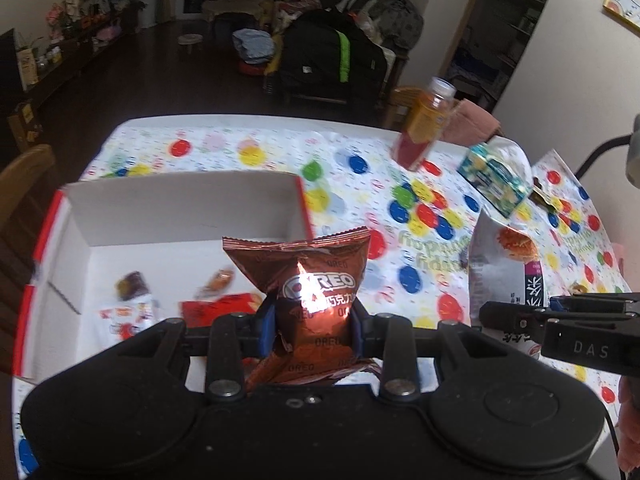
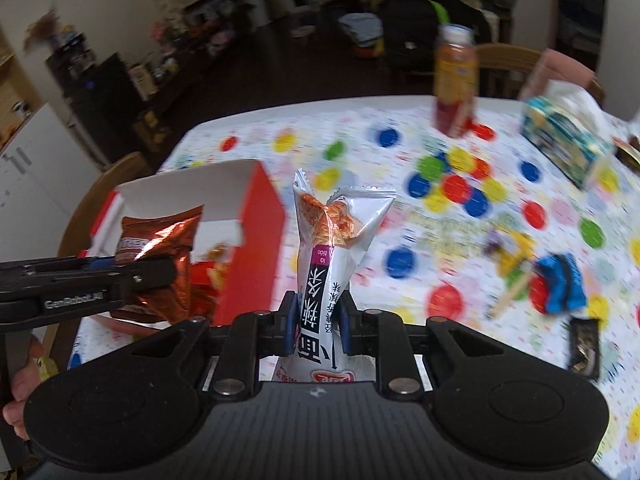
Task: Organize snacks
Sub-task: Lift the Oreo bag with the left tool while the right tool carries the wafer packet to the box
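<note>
Copper-brown foil catches the light on the Oreo packet [image 1: 316,280], which the left gripper [image 1: 314,326] has clenched around its lower half, the blue pads pressing in from both sides so the packet stands up crumpled between them. It is held above the near right corner of the white box with red sides [image 1: 176,208], which lies open on the table with the spotted cloth [image 1: 360,160]. Inside the box, on its white floor, are already some small snacks: a dark brown little pack [image 1: 132,285], a white and red wrapper [image 1: 128,316] and a red packet [image 1: 224,306], all a bit blurred. The right gripper [image 2: 318,322] is grasping a white noodle snack bag [image 2: 336,248] with black characters and an orange picture near the top; its jaws squeeze the bag at the narrow middle, and the bag stands upright just to the right of the box, above the cloth. Farther on the table stands a bottle with orange and red content [image 1: 420,128], and near it a teal and yellow carton [image 1: 494,178]. In the right wrist view some loose items lie on the cloth to the right, among them a blue packet [image 2: 564,284] and a dark small pack [image 2: 585,346], both too blurred to read. A hand [image 2: 20,396] shows at the left edge there.
</note>
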The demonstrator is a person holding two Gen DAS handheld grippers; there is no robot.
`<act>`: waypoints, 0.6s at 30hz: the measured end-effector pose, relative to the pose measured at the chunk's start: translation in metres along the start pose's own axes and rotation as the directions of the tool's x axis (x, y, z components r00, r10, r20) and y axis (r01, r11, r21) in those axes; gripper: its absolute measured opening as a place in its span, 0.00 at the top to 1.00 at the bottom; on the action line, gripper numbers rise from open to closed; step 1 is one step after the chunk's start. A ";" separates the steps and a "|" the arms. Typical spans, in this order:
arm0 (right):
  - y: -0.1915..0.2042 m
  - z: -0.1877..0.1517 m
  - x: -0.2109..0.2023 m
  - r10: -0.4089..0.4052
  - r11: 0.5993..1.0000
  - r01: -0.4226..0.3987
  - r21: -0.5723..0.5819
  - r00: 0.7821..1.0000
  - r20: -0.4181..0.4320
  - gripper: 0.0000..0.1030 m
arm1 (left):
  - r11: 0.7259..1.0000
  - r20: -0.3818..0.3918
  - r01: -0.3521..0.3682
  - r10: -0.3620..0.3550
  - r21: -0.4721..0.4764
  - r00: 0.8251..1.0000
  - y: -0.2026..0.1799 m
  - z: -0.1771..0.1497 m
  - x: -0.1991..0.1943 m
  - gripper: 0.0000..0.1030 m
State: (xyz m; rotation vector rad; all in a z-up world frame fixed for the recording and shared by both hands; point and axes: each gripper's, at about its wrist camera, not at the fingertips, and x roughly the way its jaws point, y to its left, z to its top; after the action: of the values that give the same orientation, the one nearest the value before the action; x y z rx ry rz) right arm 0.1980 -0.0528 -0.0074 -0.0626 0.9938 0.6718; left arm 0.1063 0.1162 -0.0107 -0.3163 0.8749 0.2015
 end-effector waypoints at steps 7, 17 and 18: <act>0.054 0.021 0.017 0.054 0.995 -0.053 -0.082 0.999 0.007 0.80 | 0.997 0.016 -0.075 0.076 -0.032 0.997 0.042 0.009 -0.010 0.68; 0.101 0.046 0.065 0.085 0.986 -0.088 -0.143 0.996 -0.029 0.80 | 0.982 -0.007 -0.175 0.175 -0.066 0.984 0.100 0.022 0.004 0.68; 0.105 0.048 0.072 0.088 0.985 -0.093 -0.142 0.995 -0.042 0.80 | 0.981 -0.012 -0.183 0.183 -0.068 0.983 0.105 0.024 0.008 0.68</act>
State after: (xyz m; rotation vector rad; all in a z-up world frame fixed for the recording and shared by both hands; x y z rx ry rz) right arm 0.2028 0.0827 -0.0113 -0.1573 0.9852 0.8276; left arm 0.0966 0.2231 -0.0225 -0.3011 0.9047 0.4024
